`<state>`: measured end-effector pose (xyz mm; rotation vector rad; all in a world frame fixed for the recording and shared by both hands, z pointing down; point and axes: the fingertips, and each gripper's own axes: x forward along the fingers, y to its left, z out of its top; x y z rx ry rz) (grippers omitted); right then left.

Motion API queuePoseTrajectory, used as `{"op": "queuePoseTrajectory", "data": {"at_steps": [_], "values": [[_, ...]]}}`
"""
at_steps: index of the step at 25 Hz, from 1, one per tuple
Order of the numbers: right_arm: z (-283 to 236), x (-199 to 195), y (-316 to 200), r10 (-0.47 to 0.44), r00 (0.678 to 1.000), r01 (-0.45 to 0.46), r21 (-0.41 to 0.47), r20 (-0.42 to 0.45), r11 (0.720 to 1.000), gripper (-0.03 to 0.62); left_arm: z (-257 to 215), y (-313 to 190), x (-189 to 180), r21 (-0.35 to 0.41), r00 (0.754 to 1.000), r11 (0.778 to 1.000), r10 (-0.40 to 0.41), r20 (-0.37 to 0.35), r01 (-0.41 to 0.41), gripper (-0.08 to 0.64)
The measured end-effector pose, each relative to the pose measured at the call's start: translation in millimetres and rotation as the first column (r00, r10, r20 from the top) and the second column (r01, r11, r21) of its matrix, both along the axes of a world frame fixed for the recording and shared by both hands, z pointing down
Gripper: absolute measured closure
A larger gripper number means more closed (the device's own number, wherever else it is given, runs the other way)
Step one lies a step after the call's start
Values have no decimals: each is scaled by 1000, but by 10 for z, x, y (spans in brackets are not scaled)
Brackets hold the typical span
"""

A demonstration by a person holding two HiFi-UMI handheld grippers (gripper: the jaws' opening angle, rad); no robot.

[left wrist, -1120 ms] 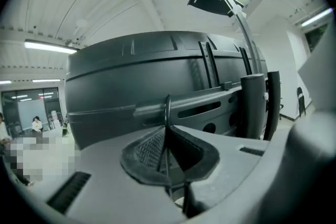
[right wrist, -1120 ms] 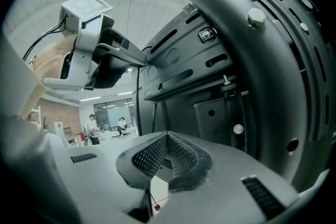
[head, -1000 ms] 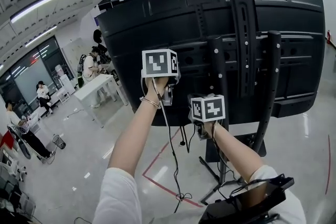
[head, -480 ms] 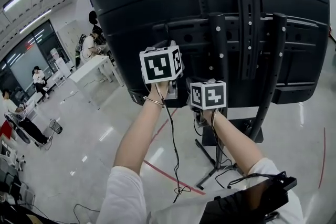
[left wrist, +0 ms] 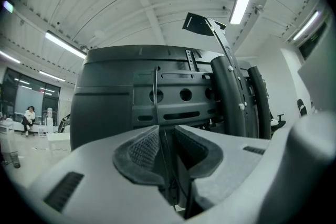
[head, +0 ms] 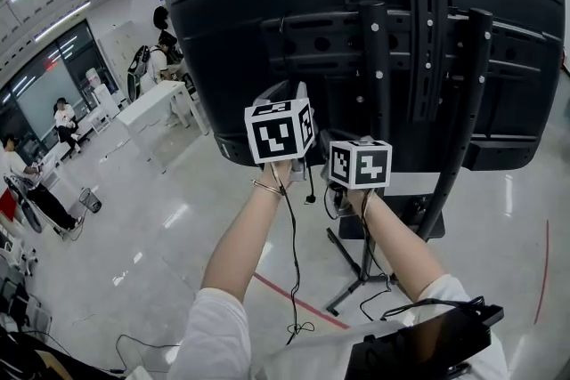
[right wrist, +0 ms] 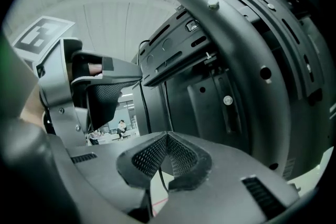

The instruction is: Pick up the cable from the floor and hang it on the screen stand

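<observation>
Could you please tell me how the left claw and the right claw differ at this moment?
The left claw has its jaws apart, having just been opening, with the cable running loose between them; the right claw has its jaws closed at the tips, apparently pinching a cable strand. In the head view the left claw sits higher than the right claw. Both face the back of the screen stand.

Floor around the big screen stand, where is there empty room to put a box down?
Bare floor lies between the white table and the red line, and again right of the screen stand. It is crowded at the stand's feet, where cables tangle, and by the hanging cable.
</observation>
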<state>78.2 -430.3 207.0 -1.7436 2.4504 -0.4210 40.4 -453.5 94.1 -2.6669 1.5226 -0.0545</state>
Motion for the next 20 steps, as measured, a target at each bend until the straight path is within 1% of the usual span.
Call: {"op": "queuePoseTrajectory", "data": {"at_steps": [4,8,11,14,20], "values": [[49,41,61,11,1000,-11,14,-14,1000,575,256,134,-29,-13,1000,1000,3,-14,-3,477],[146,46,155,23,1000,-22,17,-21,1000,575,554,264,-100,-32,1000,999,-14,-10,13,477],[249,19,241,26,999,-25,11,-24,1000,575,838,341,-155,-80,1000,997,-17,-19,16,477],[380,-14,349,31,999,-31,-1,-23,1000,575,1126,438,-215,-124,999,992,-24,-48,17,480],[721,-97,647,43,999,-44,-45,-17,998,575,1690,756,-397,-157,993,983,-105,-61,95,551]]}}
